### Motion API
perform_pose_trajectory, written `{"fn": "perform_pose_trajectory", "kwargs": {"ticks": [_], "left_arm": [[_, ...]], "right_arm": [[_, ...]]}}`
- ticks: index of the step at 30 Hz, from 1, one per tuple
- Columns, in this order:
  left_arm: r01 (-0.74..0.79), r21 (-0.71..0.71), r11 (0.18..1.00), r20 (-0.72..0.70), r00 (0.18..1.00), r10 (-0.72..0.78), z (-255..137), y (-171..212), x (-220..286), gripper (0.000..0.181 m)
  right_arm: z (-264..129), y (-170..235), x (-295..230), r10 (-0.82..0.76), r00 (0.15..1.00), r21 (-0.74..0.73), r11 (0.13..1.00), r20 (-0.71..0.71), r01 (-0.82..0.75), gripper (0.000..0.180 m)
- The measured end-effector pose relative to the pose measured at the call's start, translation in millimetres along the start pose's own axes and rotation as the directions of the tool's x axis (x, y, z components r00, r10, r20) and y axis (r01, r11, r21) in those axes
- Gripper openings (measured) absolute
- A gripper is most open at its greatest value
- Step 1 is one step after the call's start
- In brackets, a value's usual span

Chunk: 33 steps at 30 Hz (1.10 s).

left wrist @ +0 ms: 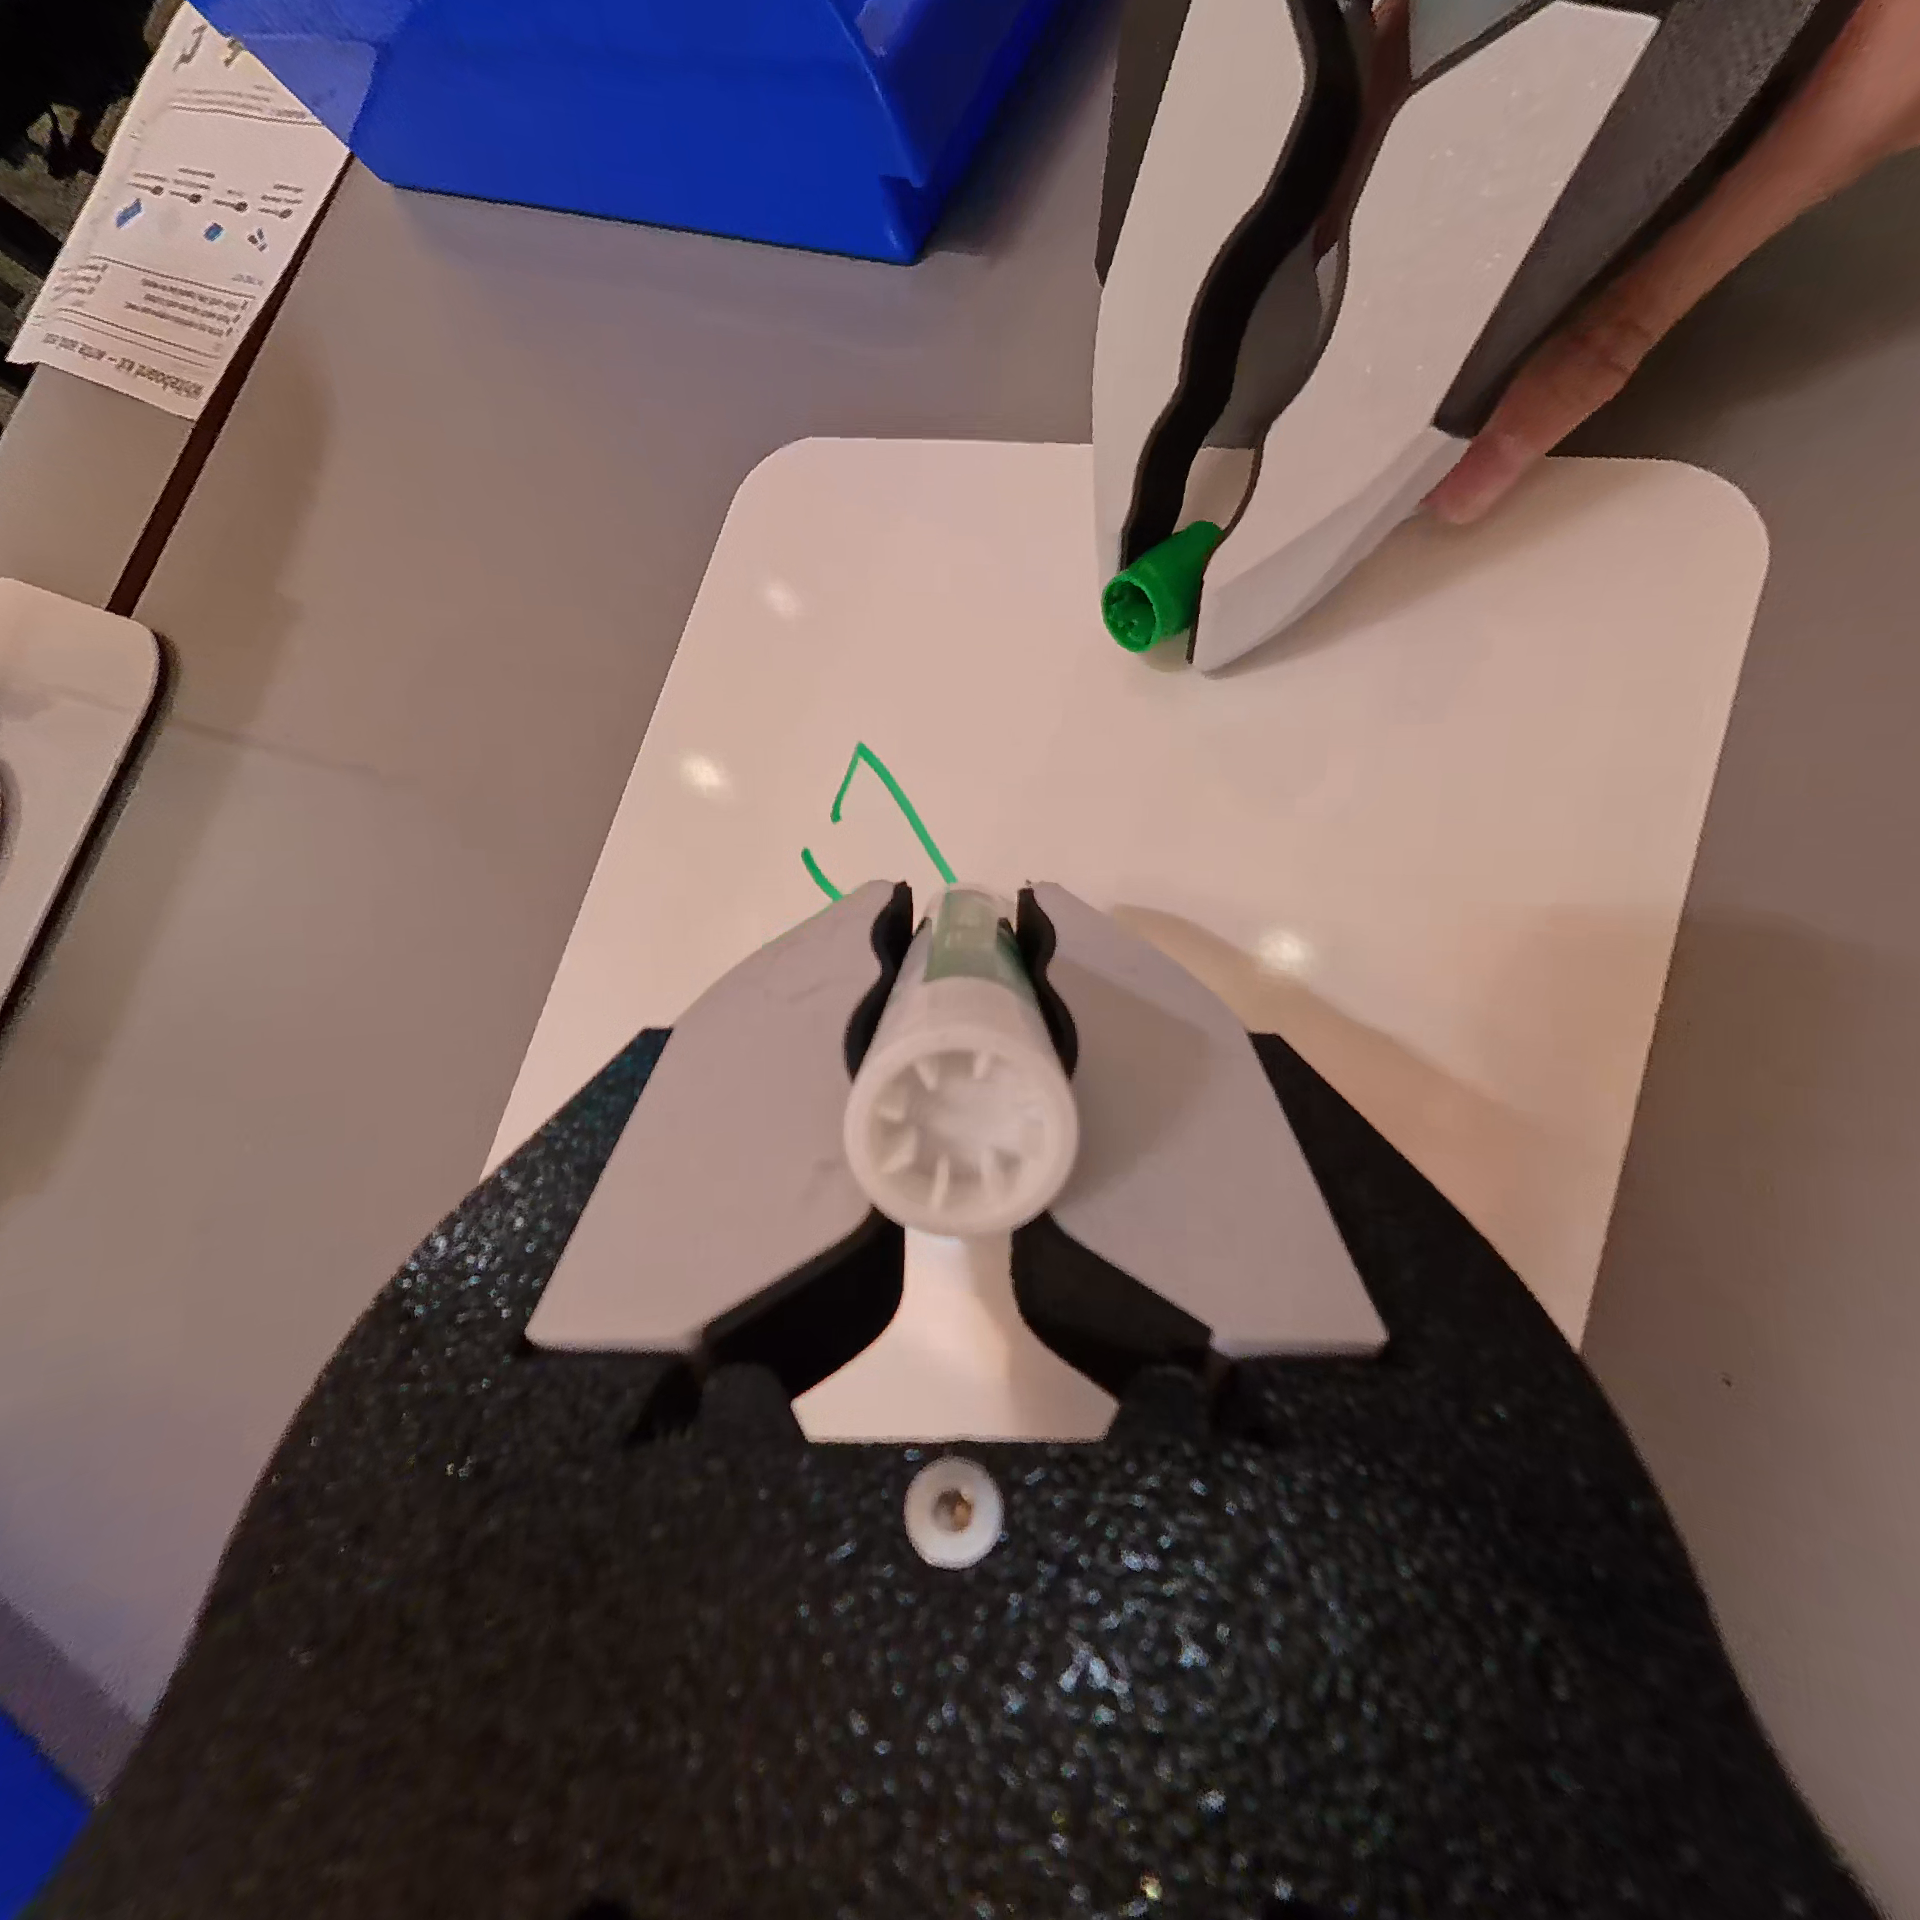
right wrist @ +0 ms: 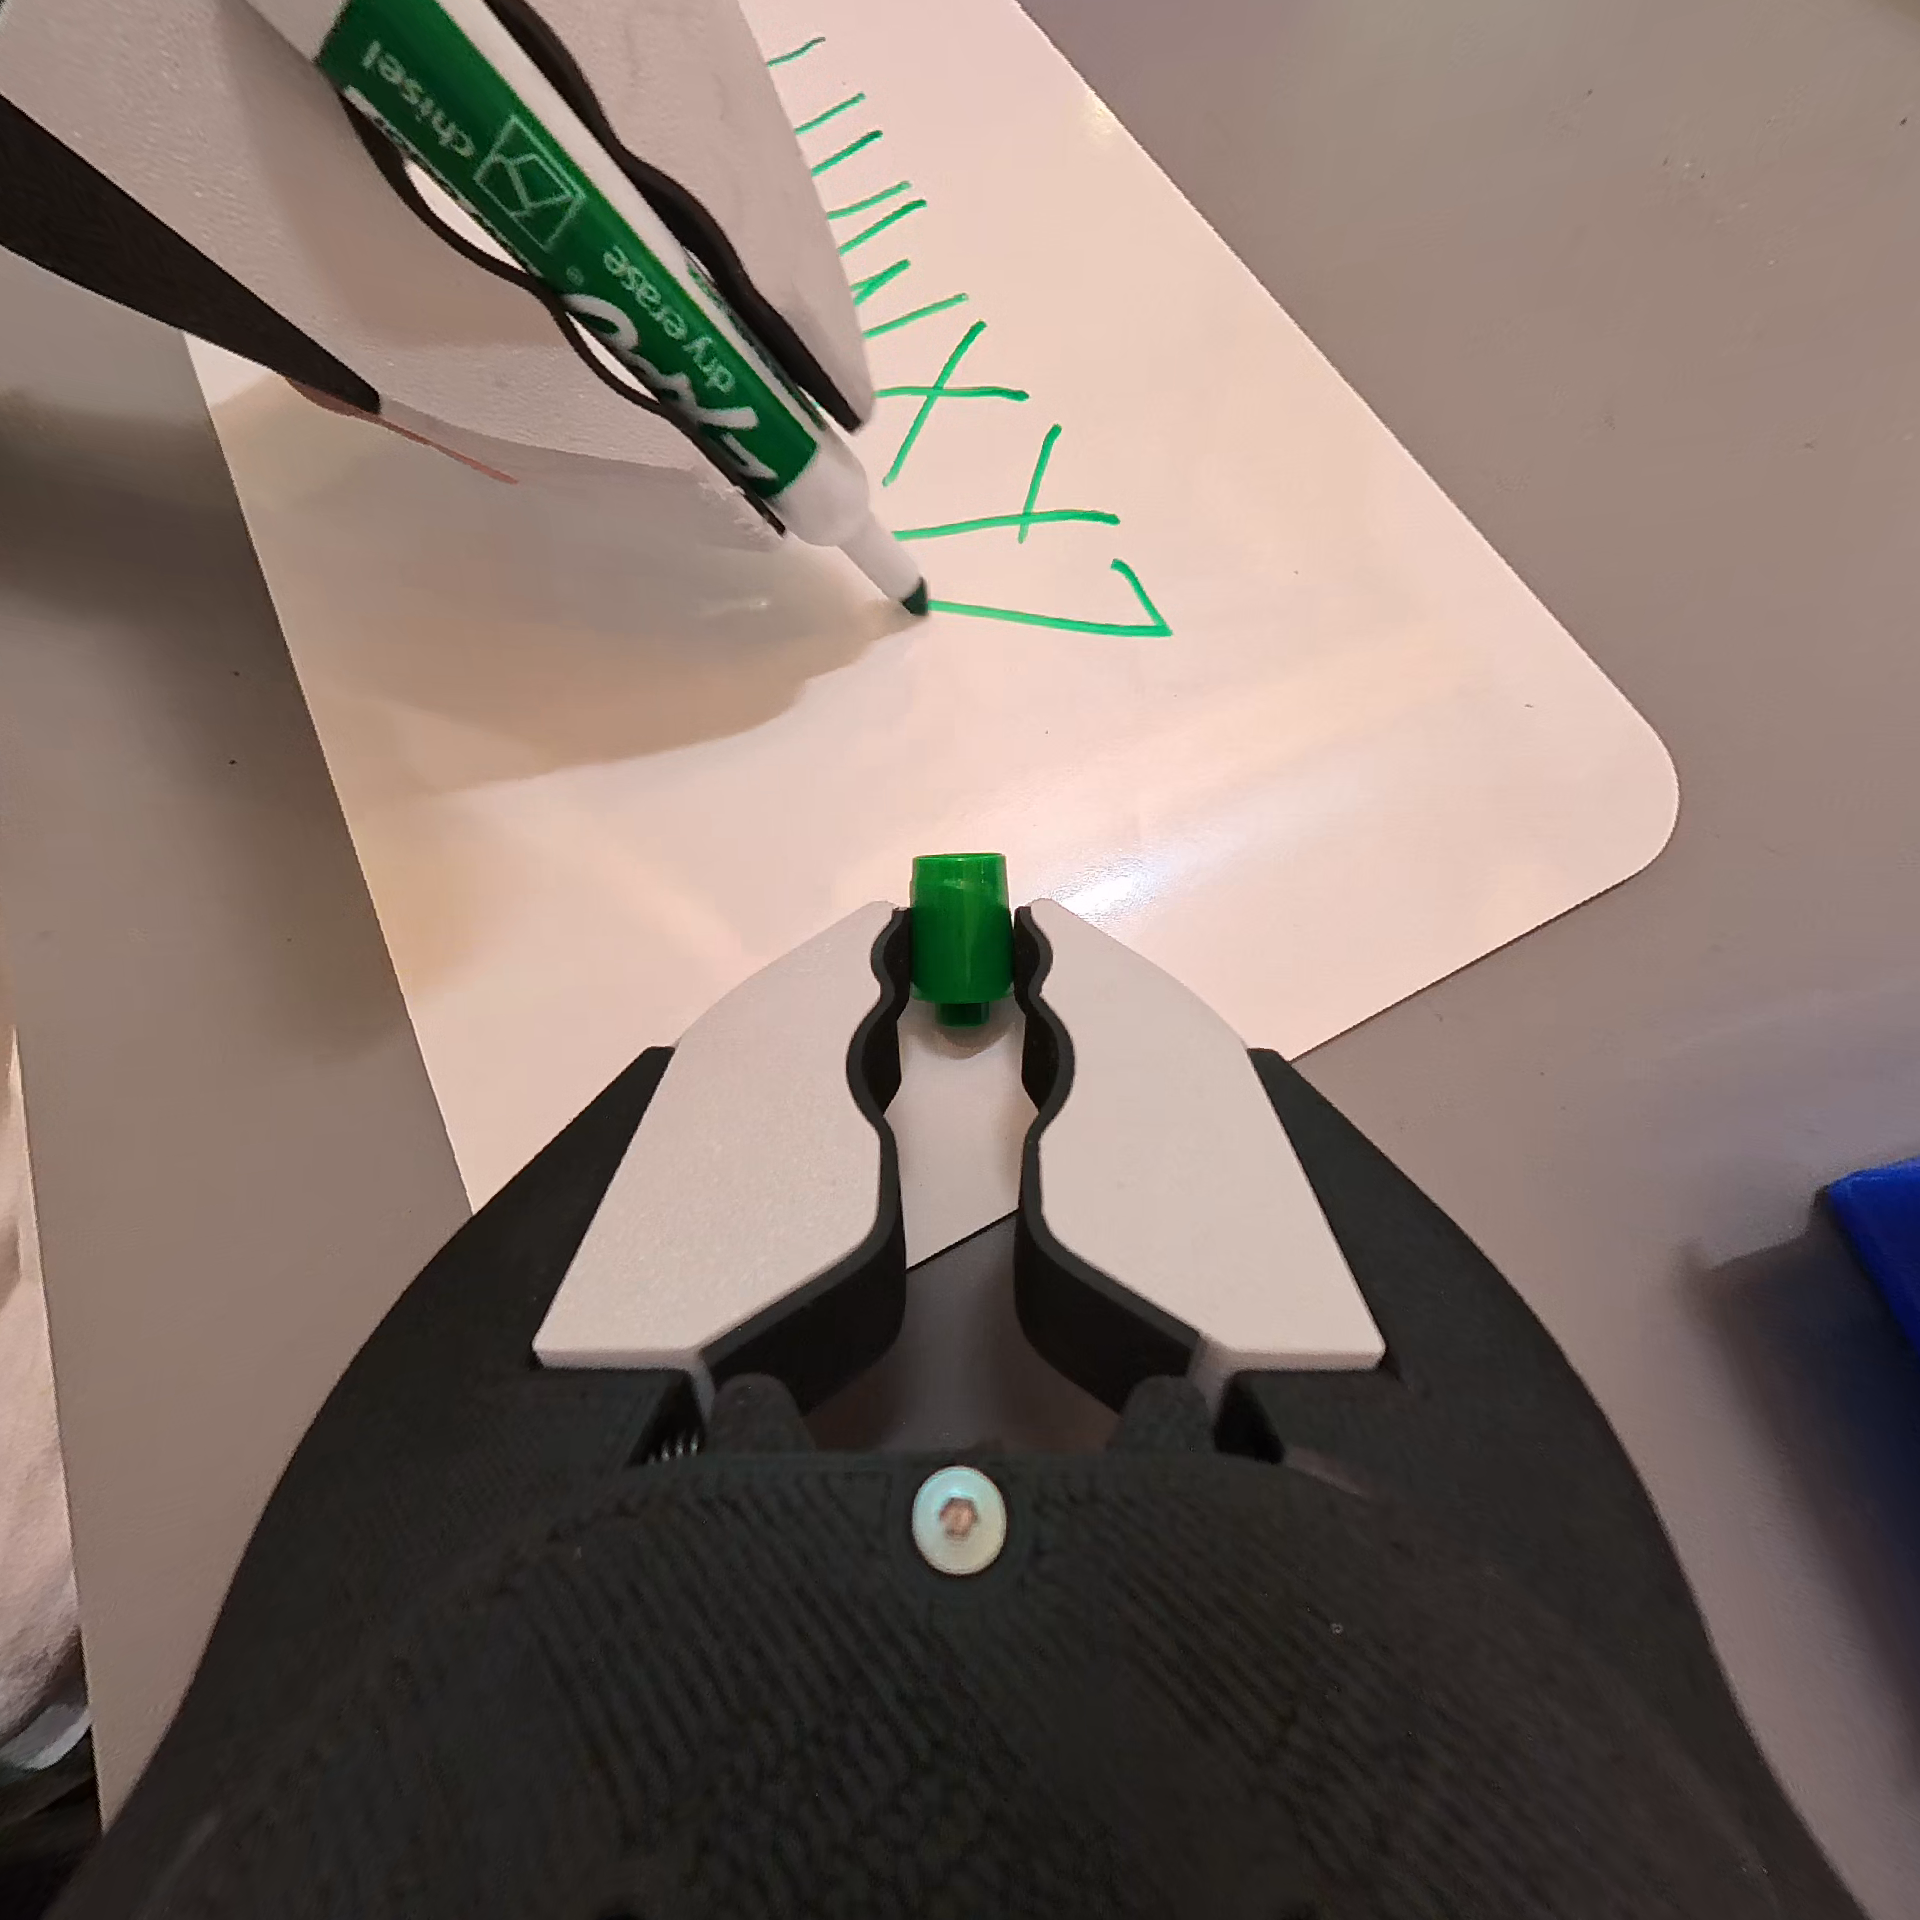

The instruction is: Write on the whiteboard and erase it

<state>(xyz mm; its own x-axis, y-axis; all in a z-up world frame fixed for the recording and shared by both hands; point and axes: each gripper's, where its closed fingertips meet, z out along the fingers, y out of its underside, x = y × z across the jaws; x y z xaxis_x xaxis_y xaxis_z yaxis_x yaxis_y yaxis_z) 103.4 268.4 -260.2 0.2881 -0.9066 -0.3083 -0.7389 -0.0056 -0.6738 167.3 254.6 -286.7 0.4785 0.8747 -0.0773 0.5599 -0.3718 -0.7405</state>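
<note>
Right wrist view: left gripper clamping green marker, tip drawing on whiteboard; right gripper pinching cap for recapping.

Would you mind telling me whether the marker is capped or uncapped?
Uncapped: the marker has its bare tip on the whiteboard, and the right gripper holds the green cap.
</note>
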Motion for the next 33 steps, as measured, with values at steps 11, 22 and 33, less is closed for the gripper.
{"fn": "perform_pose_trajectory", "kwargs": {"ticks": [11, 22, 33], "left_arm": [[-0.038, 0.020, 0.999, -0.047, 0.998, 0.039, 22.3, -26.1, 8.5, 0.019], [0.086, 0.162, 0.983, -0.049, 0.996, -0.079, 3.5, -37.2, -6.4, 0.019], [0.375, 0.430, 0.821, -0.069, 0.920, -0.385, -100.5, -16.2, -80.5, 0.020]], "right_arm": [[0.1, 0.4, -0.5, -0.006, 1.000, -0.001, 1.000, 0.002, 0.006, 0.019], [0.2, 0.7, -0.7, -0.007, 1.000, -0.001, 1.000, 0.002, 0.007, 0.019], [0.3, 0.8, -1.6, -0.003, 1.000, 0.000, 1.000, 0.002, 0.003, 0.019]]}}
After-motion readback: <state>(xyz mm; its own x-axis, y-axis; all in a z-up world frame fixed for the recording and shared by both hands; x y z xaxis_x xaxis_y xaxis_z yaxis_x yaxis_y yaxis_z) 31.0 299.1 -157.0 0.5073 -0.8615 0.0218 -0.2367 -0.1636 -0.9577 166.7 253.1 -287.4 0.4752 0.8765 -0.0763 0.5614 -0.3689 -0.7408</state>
